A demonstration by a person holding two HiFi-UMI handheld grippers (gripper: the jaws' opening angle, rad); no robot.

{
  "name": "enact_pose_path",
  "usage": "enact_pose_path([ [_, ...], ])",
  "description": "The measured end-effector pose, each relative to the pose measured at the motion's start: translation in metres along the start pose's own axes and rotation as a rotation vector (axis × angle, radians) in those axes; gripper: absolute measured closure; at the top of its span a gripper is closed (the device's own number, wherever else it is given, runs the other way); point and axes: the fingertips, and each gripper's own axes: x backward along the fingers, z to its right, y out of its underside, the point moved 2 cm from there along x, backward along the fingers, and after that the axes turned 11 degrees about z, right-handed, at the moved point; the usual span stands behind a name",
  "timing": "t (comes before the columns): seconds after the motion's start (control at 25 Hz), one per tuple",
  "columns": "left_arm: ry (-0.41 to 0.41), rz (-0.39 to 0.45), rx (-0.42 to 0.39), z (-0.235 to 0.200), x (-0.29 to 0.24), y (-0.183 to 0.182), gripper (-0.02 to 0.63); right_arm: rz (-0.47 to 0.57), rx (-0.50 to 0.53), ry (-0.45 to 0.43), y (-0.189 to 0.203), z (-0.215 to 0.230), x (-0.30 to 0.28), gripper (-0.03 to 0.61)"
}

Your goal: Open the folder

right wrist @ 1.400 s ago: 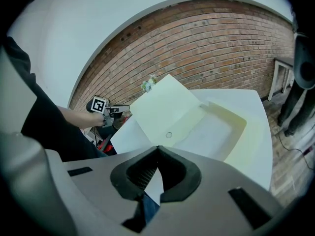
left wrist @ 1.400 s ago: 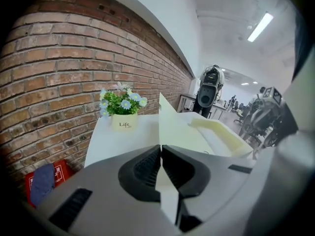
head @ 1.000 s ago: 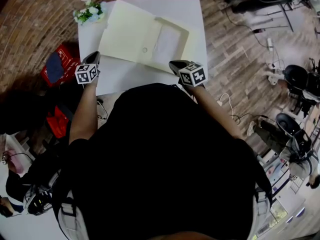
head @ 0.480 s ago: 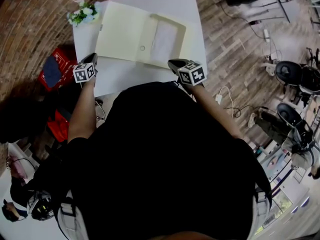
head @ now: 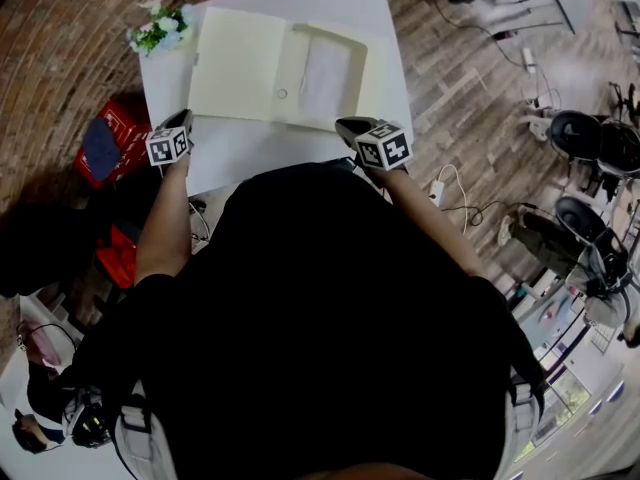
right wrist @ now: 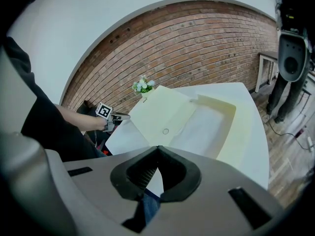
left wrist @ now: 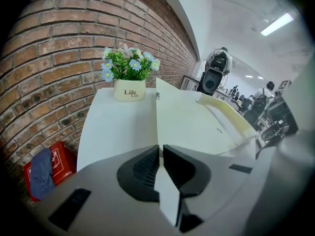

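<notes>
- folder (head: 250, 63) lies open on the white table (head: 250, 153), cover flap spread flat to the left, snap stud facing up; shallow tray part on the right holds a pale sheet (head: 325, 76), probably paper
- flower pot (left wrist: 129, 89) at the far left corner, just beside the flap; holds small blue-and-white flowers
- left gripper (left wrist: 161, 151) at the table's near left edge, angled down; jaws all but together, nothing between them
- right gripper (right wrist: 157, 154) near the folder's near right corner, angled down; jaws closed, empty
- the person's torso hides the near table edge; red bag (head: 110, 138) on the floor is partly cut off
</notes>
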Motion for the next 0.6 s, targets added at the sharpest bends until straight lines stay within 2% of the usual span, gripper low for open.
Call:
enact_pose_path([
  [0.6,-0.01,-0.048,-0.006,-0.002,-0.006,0.01,0.578,0.0,-0.015,0.019,0.002,0.001,0.011,0.555],
])
